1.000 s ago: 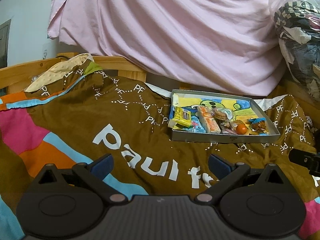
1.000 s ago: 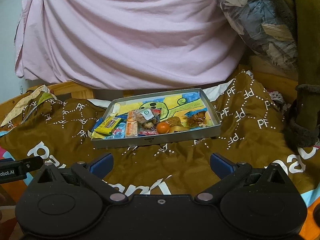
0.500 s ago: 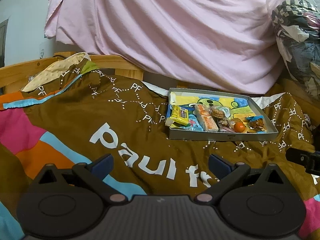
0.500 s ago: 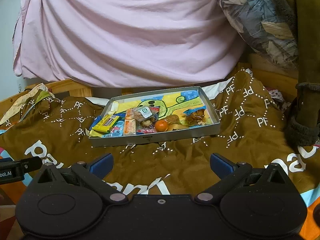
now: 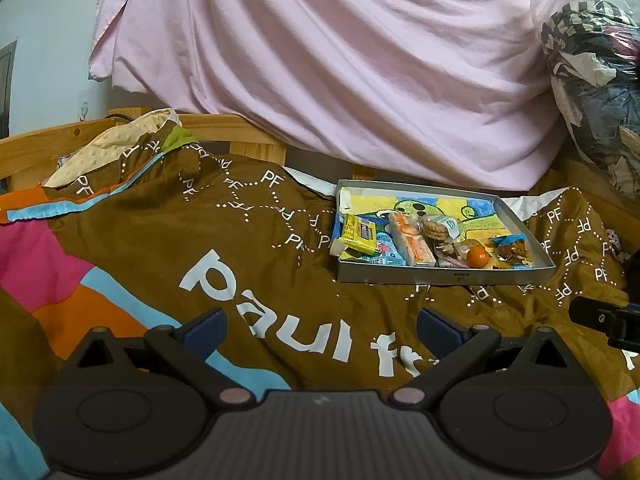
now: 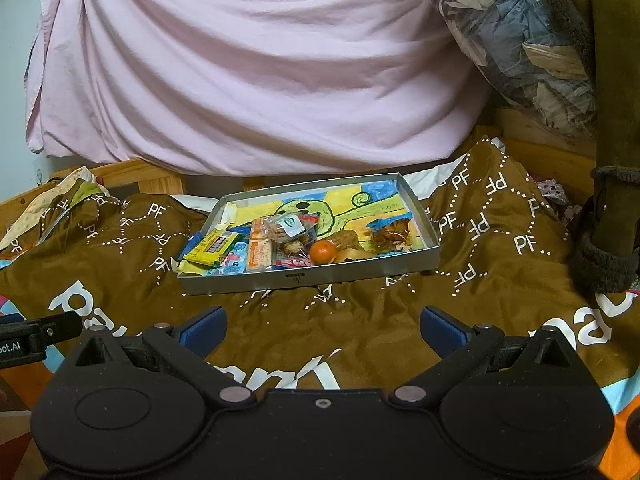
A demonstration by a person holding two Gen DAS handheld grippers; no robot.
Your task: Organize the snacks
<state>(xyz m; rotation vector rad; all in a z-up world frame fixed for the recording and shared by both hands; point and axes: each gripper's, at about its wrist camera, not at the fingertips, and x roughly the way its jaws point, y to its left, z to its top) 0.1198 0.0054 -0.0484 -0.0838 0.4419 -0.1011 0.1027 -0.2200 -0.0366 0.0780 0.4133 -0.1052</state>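
We see a big brown blanket [image 6: 360,320] under both grippers. Ahead of our fingers sits a gray tray [image 6: 320,276] full of snacks. A small orange fruit [image 6: 322,251] lies near its front wall. Our left gripper [image 5: 320,326] and right gripper [image 6: 322,326] both have their fingers spread wide, holding nothing.

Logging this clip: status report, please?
Left gripper open, empty. Right gripper open, empty. Snacks untouched in tray on blanket. Path clear.
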